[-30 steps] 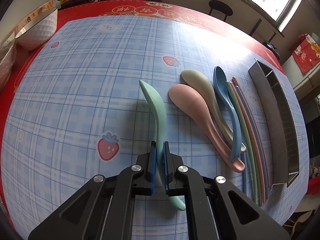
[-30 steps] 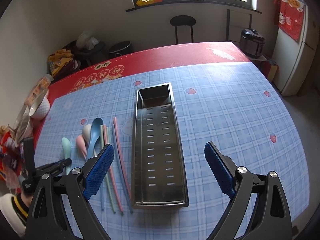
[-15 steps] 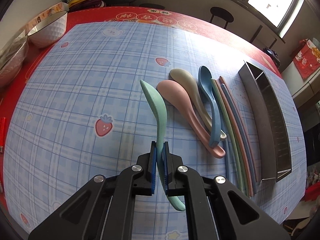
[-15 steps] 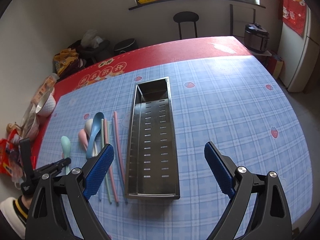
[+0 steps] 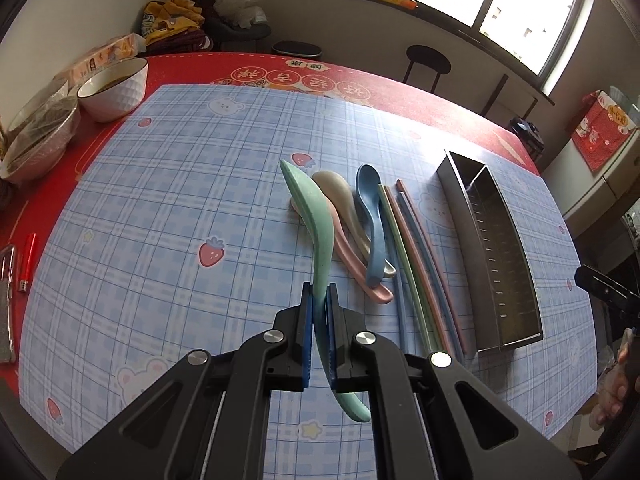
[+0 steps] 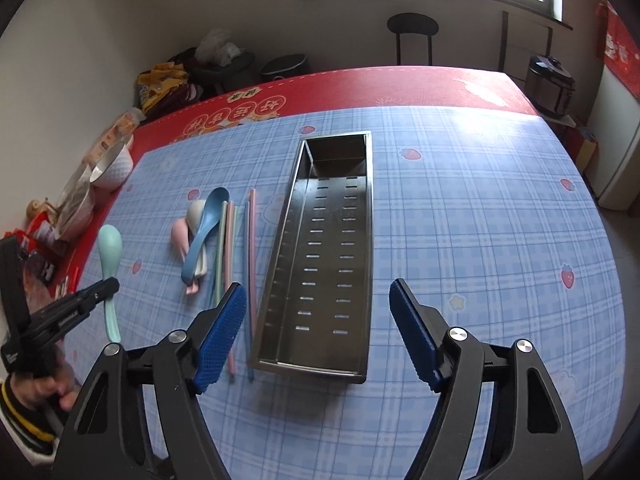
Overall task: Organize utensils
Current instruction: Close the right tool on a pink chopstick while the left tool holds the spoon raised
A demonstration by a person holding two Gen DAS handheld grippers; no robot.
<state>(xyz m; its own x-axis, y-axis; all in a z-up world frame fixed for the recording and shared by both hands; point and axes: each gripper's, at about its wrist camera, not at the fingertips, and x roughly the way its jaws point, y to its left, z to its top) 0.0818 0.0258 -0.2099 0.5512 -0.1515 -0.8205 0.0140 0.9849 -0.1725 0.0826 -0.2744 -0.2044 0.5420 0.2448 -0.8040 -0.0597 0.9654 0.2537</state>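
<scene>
My left gripper (image 5: 319,292) is shut on the handle of a mint green spoon (image 5: 316,216), lifted above the checked cloth; the right wrist view shows that spoon (image 6: 109,264) hanging in the left gripper (image 6: 108,286). On the cloth lie a pink spoon (image 5: 352,264), a beige spoon (image 5: 340,192), a blue spoon (image 5: 370,208) and several coloured chopsticks (image 5: 416,256). A long perforated steel tray (image 6: 324,256) lies right of them. My right gripper (image 6: 318,300) hovers over the tray's near end, its jaws closing with nothing gripped between them.
Two bowls (image 5: 116,88) and a snack box sit on the red table edge at far left. A red lighter (image 5: 27,258) lies near the left edge. A stool (image 6: 412,28) and a rice cooker (image 6: 552,80) stand beyond the table. A hand (image 6: 44,384) holds the left gripper.
My left gripper has lifted the mint spoon off the cloth and carried it over the pink spoon. The right gripper's jaws have come closer together above the tray.
</scene>
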